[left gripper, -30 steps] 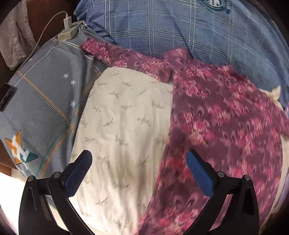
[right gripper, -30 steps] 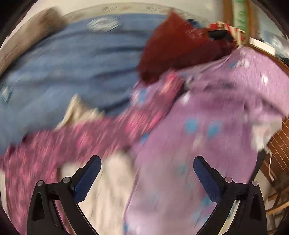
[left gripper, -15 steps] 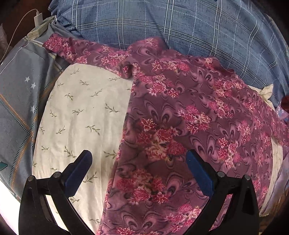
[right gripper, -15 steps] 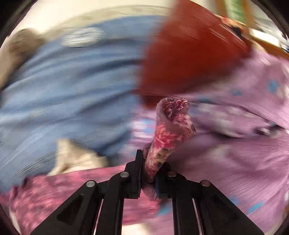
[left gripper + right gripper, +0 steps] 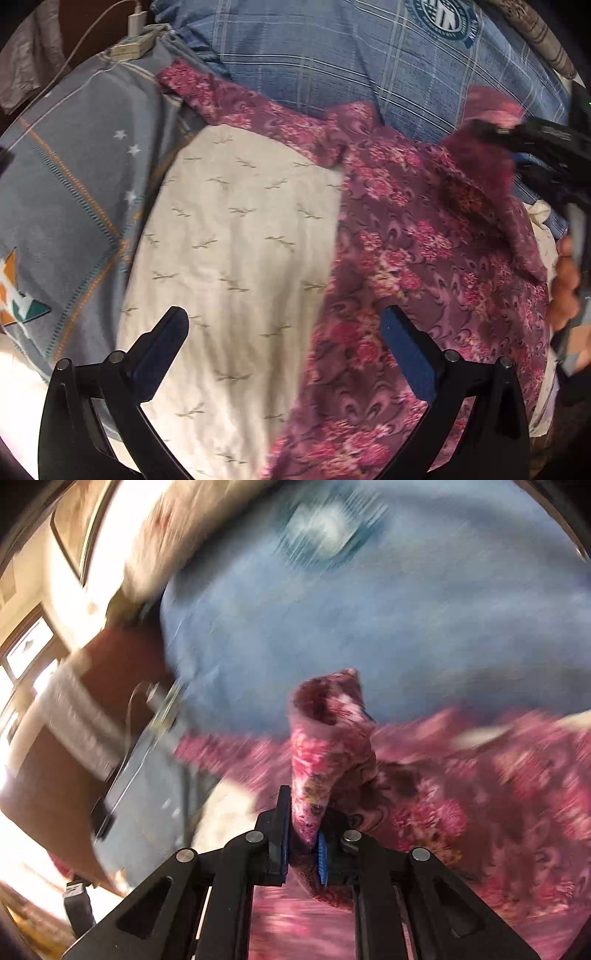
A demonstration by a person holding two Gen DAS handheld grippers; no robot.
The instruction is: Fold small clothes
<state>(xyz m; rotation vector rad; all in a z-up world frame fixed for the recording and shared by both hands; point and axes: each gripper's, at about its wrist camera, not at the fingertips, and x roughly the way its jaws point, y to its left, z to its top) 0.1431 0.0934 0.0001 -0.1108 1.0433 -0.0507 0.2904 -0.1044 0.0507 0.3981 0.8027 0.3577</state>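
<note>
A purple floral garment (image 5: 413,258) lies spread on a cream leaf-print cloth (image 5: 236,258) on the bed. One sleeve stretches to the upper left (image 5: 192,88). My left gripper (image 5: 284,339) is open and empty, low over the cloth and the garment's left edge. My right gripper (image 5: 303,845) is shut on a bunched end of the floral garment (image 5: 325,746) and holds it lifted; in the left wrist view it shows at the right edge (image 5: 535,147), with the lifted fabric folding over the garment.
A blue plaid blanket (image 5: 332,55) lies behind the garment. A grey-blue star-print sheet (image 5: 74,177) is on the left. A charger and cable (image 5: 136,37) sit at the far left corner. The right wrist view is motion-blurred.
My right gripper closed on the garment's end, lifted it and swung left across the garment. The left gripper stayed open and shifted back left over the cream cloth.
</note>
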